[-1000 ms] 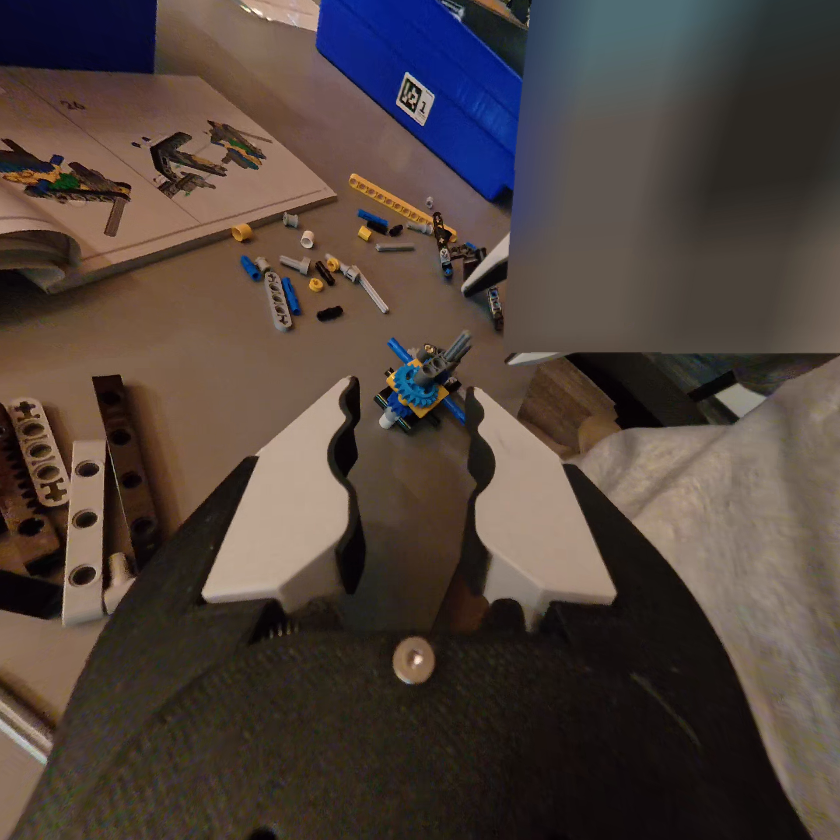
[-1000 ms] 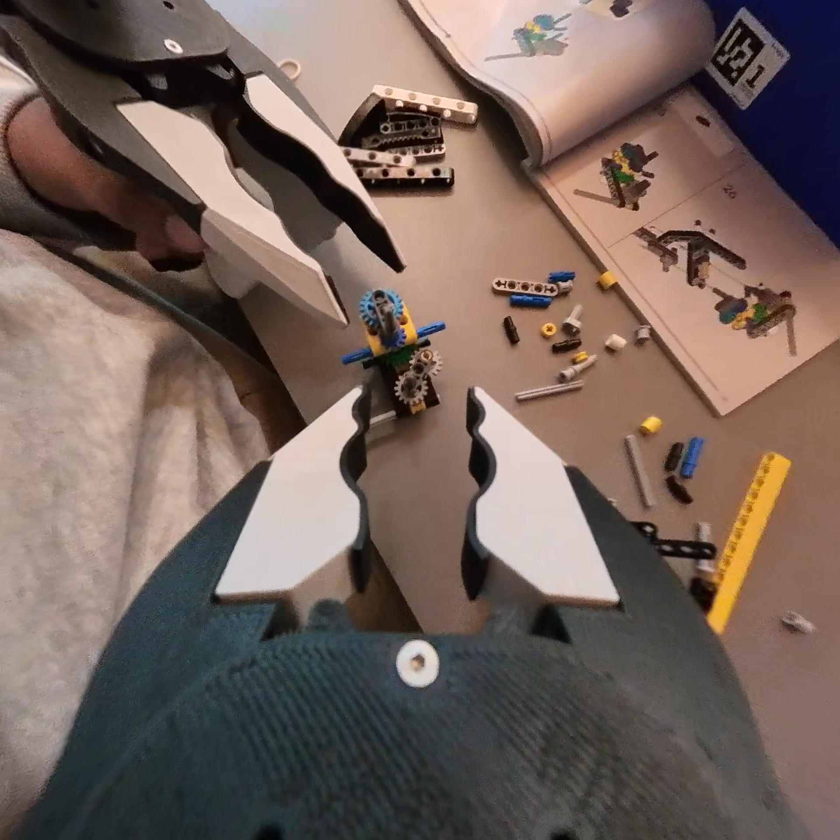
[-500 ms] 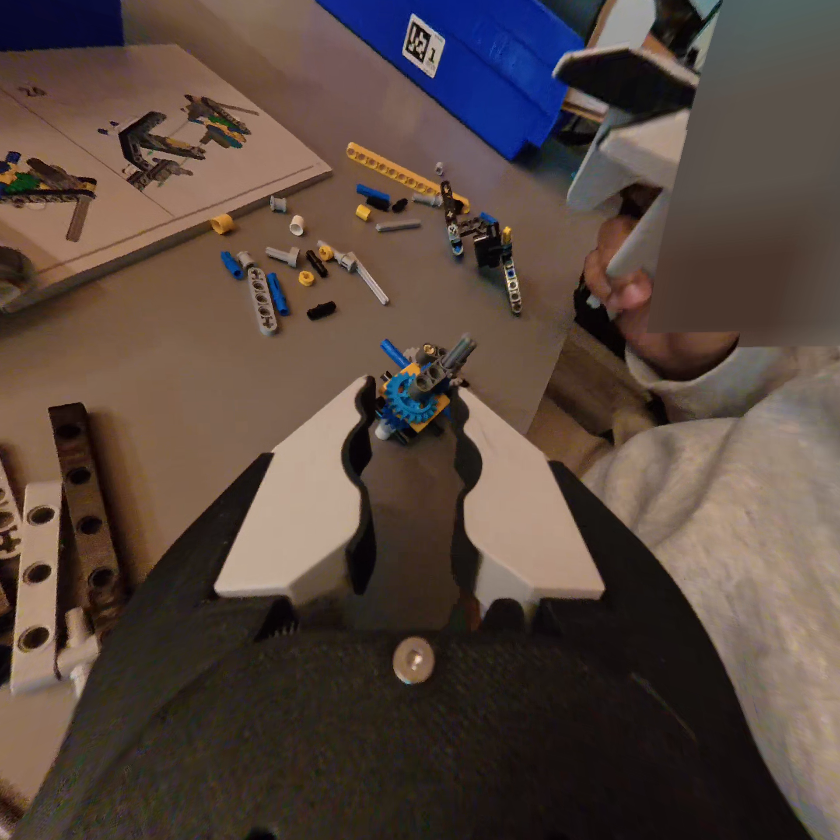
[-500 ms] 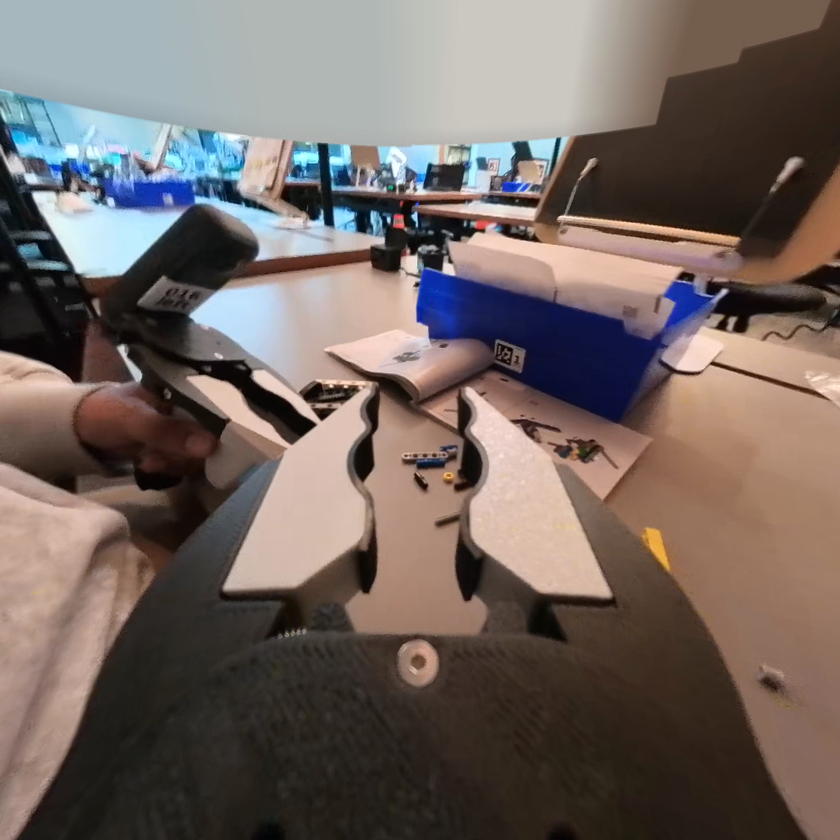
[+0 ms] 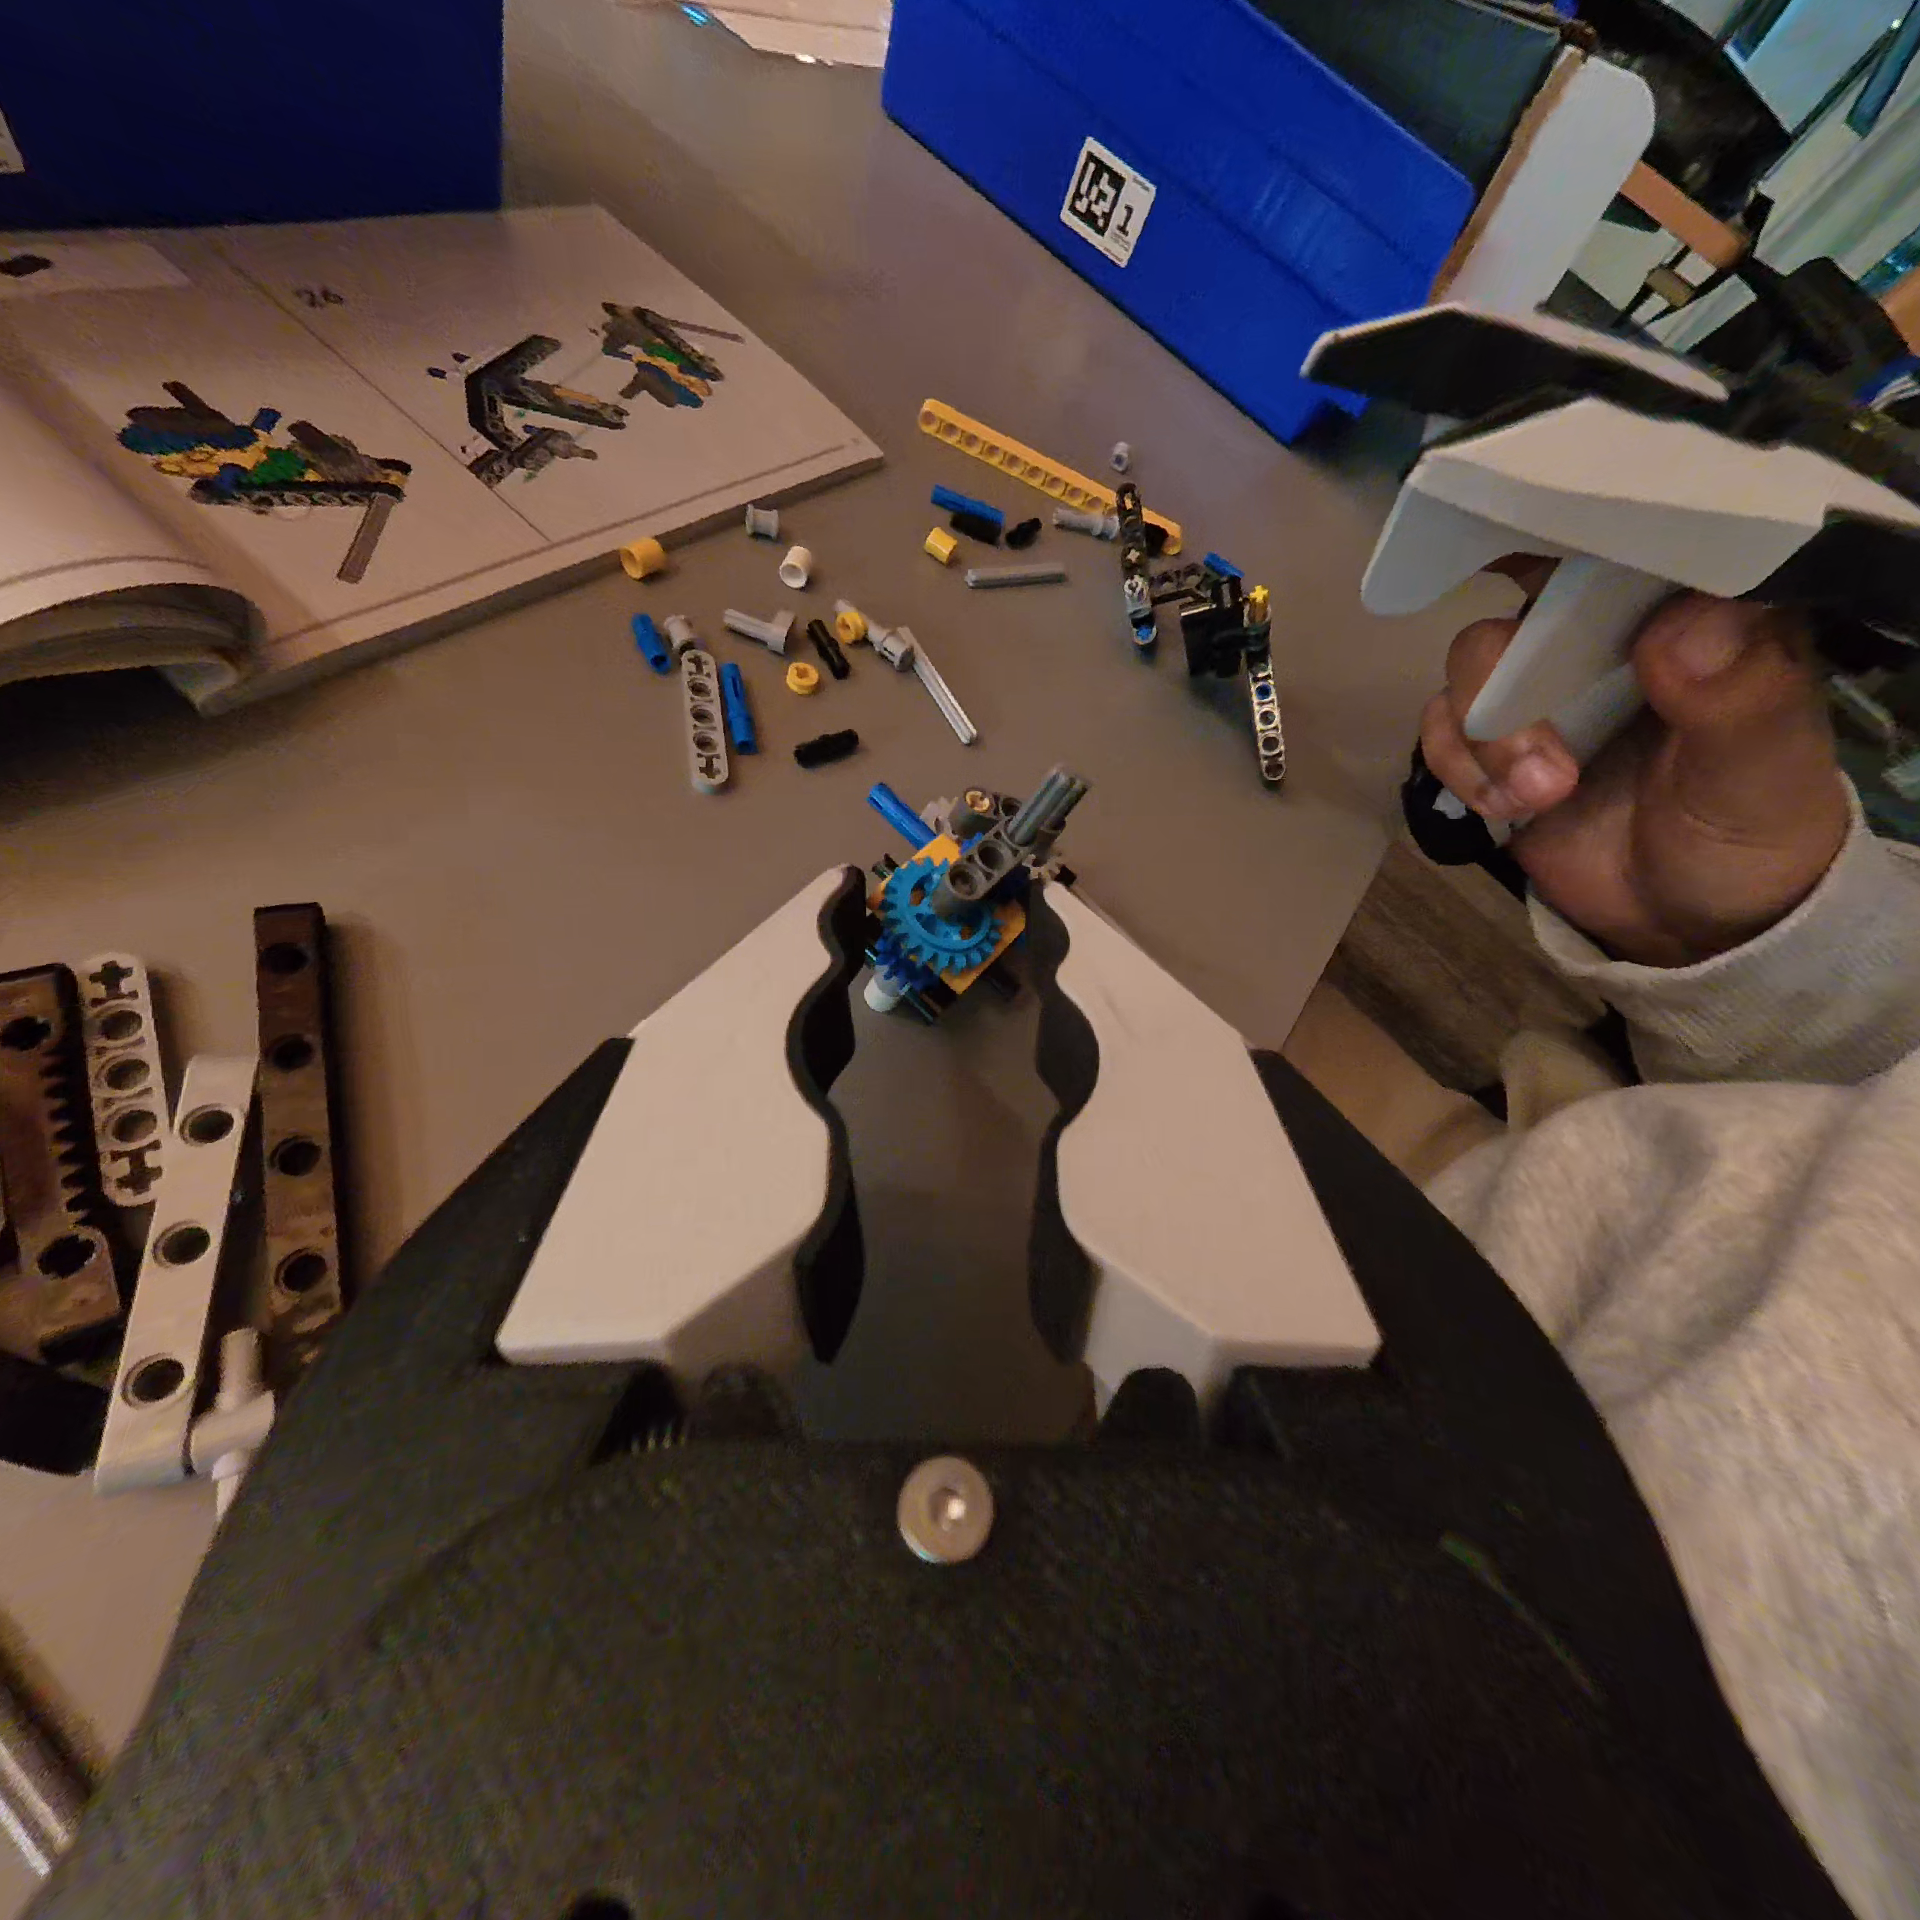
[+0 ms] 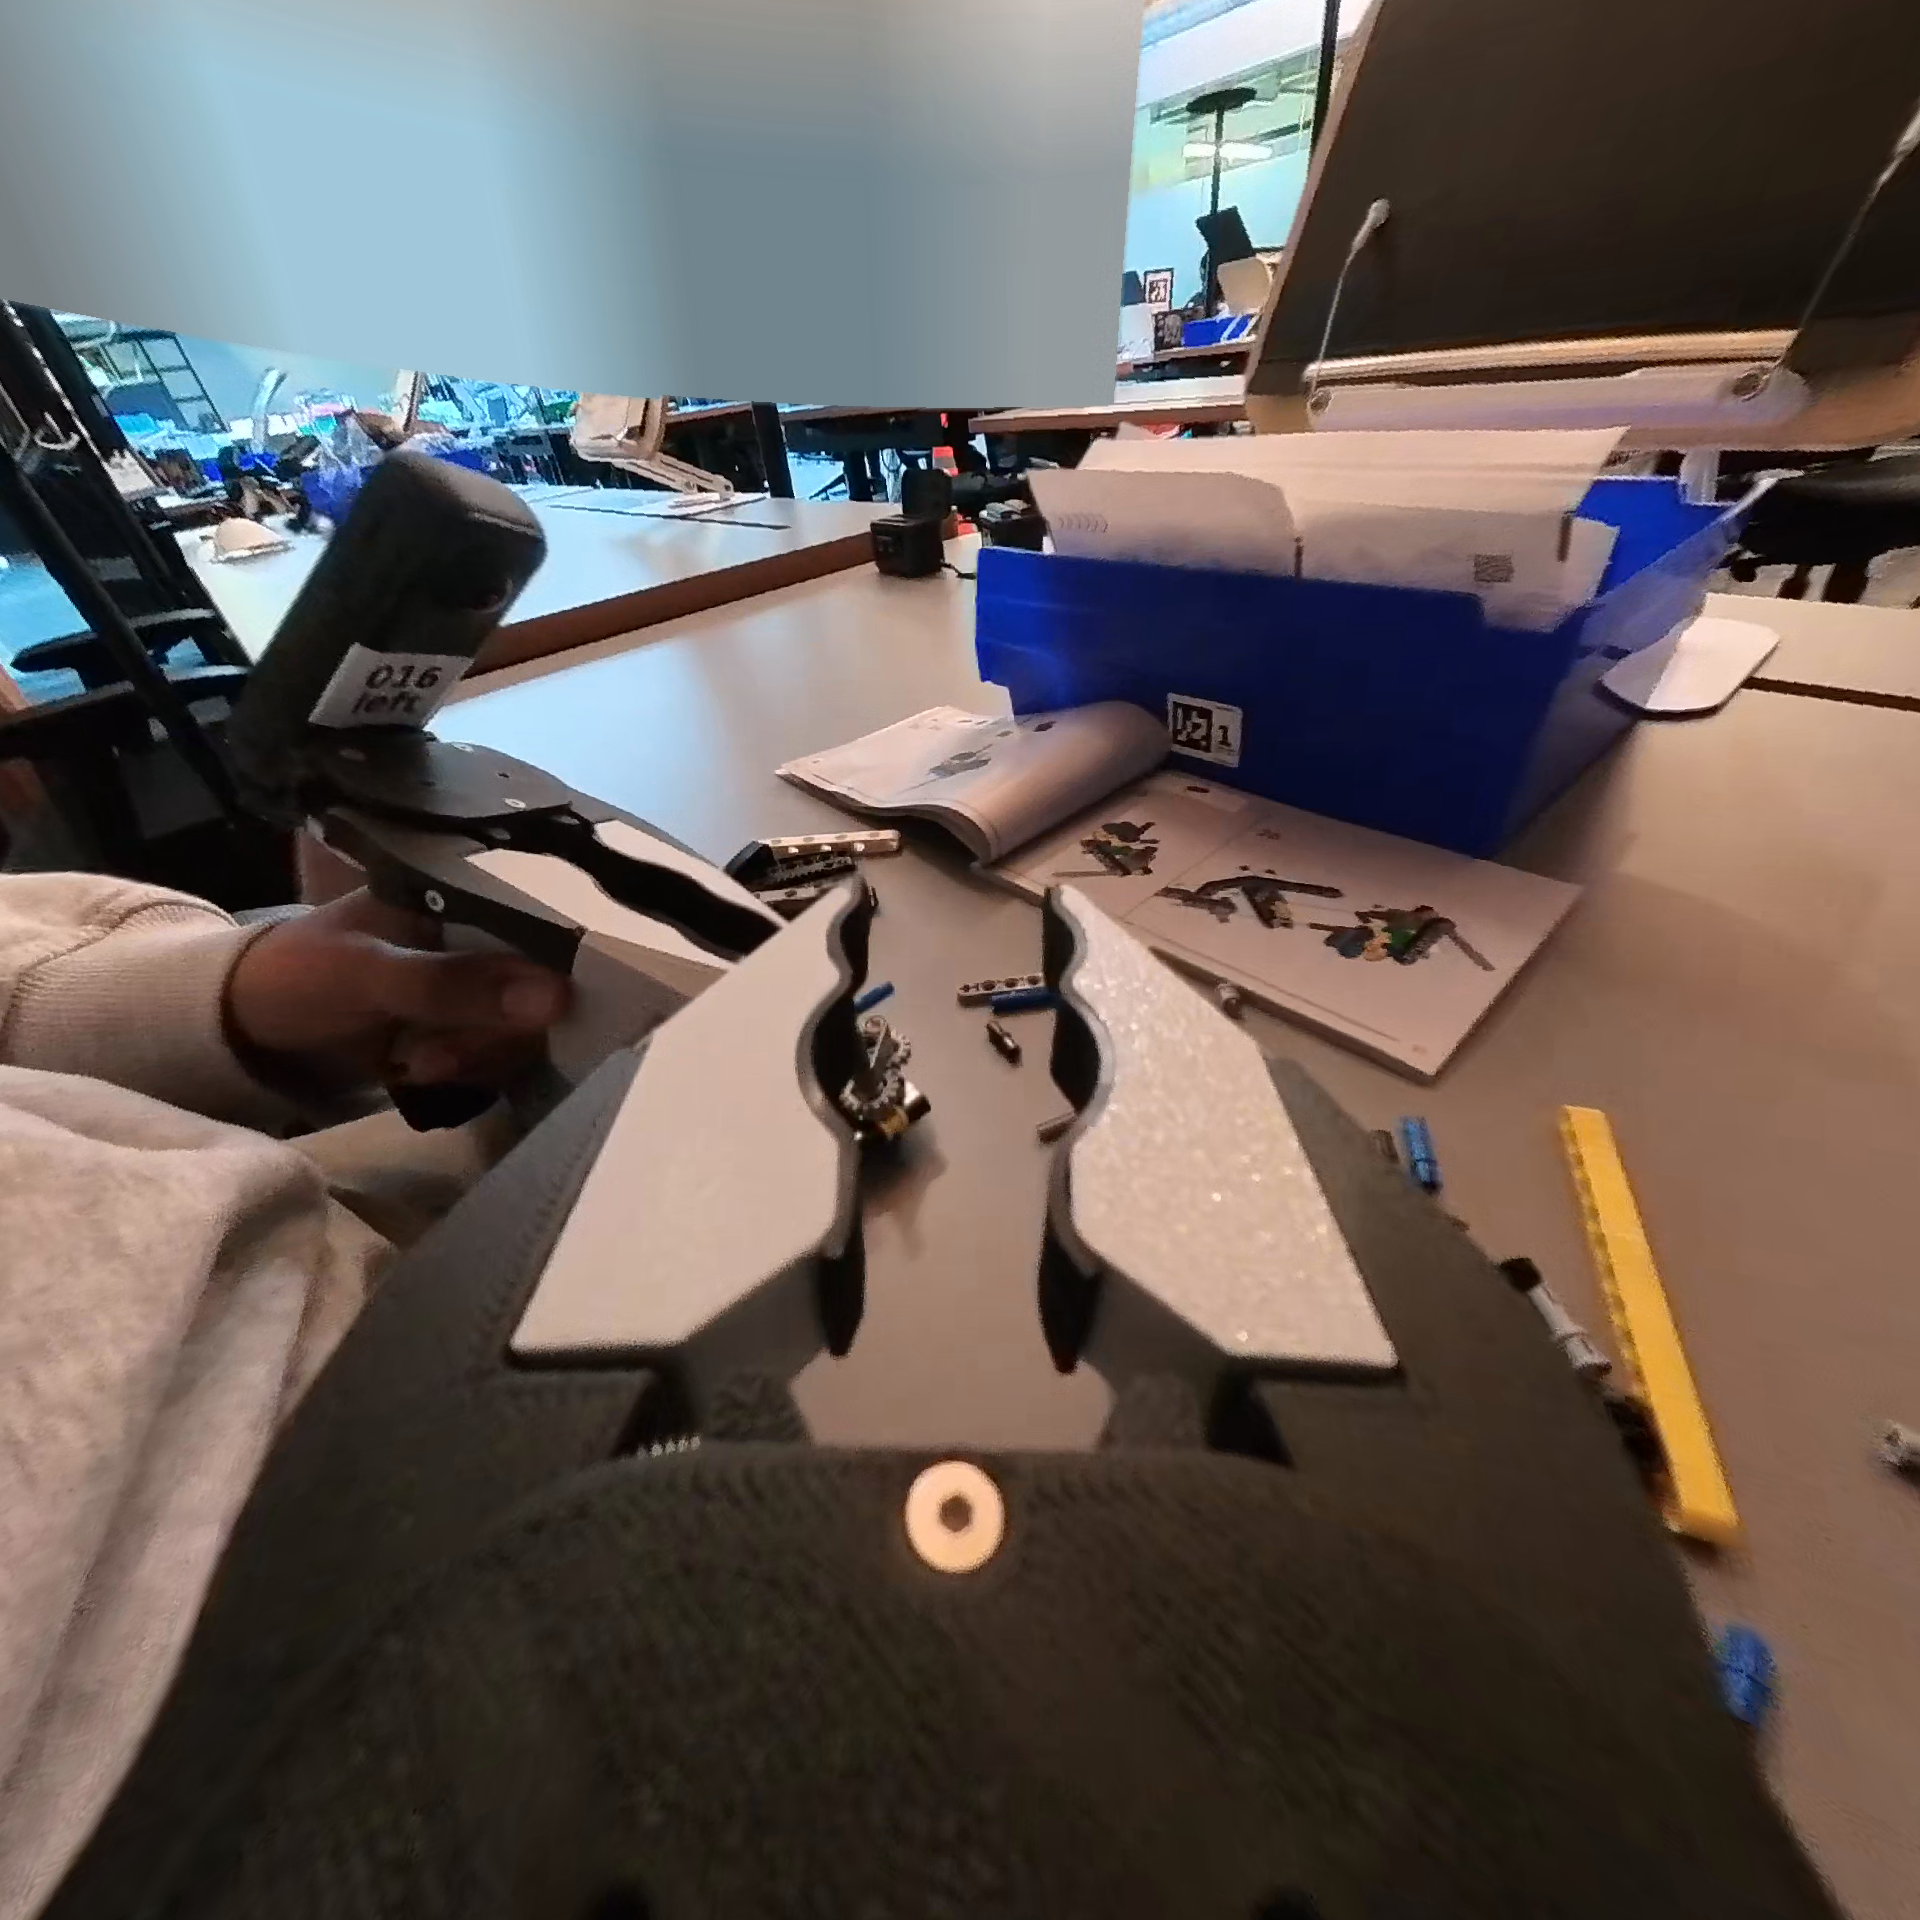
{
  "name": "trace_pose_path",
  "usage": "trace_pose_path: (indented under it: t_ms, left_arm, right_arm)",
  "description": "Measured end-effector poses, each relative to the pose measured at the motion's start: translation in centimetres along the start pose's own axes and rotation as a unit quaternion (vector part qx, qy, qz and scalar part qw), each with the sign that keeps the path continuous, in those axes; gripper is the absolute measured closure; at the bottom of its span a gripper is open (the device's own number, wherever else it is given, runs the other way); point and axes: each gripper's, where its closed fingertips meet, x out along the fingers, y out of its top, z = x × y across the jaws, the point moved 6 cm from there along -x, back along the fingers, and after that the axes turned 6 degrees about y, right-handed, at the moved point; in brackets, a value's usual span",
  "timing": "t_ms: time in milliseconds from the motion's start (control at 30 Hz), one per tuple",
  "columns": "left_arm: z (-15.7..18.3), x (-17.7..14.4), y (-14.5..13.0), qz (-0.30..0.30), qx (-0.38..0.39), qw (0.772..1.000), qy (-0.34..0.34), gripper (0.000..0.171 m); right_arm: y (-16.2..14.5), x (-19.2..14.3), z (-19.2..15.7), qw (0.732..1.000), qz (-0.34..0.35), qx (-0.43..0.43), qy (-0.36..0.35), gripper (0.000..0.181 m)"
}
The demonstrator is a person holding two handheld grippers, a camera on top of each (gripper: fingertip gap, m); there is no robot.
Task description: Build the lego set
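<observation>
Leftmost, a cluster of black and white beams point(image 5: 156, 1174) lay flat on the grey table point(image 5: 520, 810), w/ the open instruction booklet point(image 5: 312, 436) behind them. Further right, loose pins and axles point(image 5: 769, 665) were scattered on the table, a long yellow beam point(image 5: 1039, 473) at their far edge. At centre, the left gripper point(image 5: 951, 909) had its fingertips narrowed around the small gear assembly point(image 5: 951, 899), which stood on the table near its front edge; contact appeared made on both sides. A blue gear faced the camera, w/ a grey axle tilted up to the right. A second small sub-assembly point(image 5: 1210, 623) lay further right. Behind it stood a blue bin point(image 5: 1195, 187). At far right, the right gripper point(image 6: 951, 935) was held raised off the table, apart from the assembly, jaws moderately parted and holding nothing. A person's hand point(image 5: 1631, 769) gripped its handle.
</observation>
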Motion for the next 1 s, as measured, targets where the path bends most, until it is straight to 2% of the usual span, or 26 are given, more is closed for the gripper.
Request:
trace_pose_path:
  t_ms: [333, 567, 667, 833, 933, 1000]
  left_arm:
    - [0.6, -1.0, -0.1, 0.026, 0.04, 0.999, -0.018, 0.119]
    - [0.4, -1.6, -0.1, 0.037, 0.045, 0.998, -0.022, 0.109]
    - [0.2, -1.9, 0.1, 0.05, 0.034, 0.998, -0.027, 0.107]
    - [0.0, -2.3, 0.3, 0.063, 0.031, 0.997, -0.024, 0.101]
    - [-0.1, -2.4, 0.1, 0.062, 0.055, 0.997, -0.002, 0.102]
    - [0.1, -2.3, -0.1, 0.059, 0.072, 0.996, 0.005, 0.102]
  right_arm:
    - [-0.1, 0.3, -0.5, 1.0, -0.008, -0.008, 0.003, 0.146]
    - [0.4, 0.0, -0.8, 0.999, -0.009, 0.02, 0.026, 0.125]
    - [1.2, -0.5, -0.9, 1.0, -0.004, -0.001, 0.013, 0.119]
    - [2.4, -1.8, -0.7, 0.993, -0.009, -0.107, -0.057, 0.132]
    - [1.3, -1.4, -0.6, 0.987, -0.054, -0.135, -0.07, 0.151]
    - [0.1, -0.7, -0.7, 0.983, -0.09, -0.143, -0.067, 0.153]
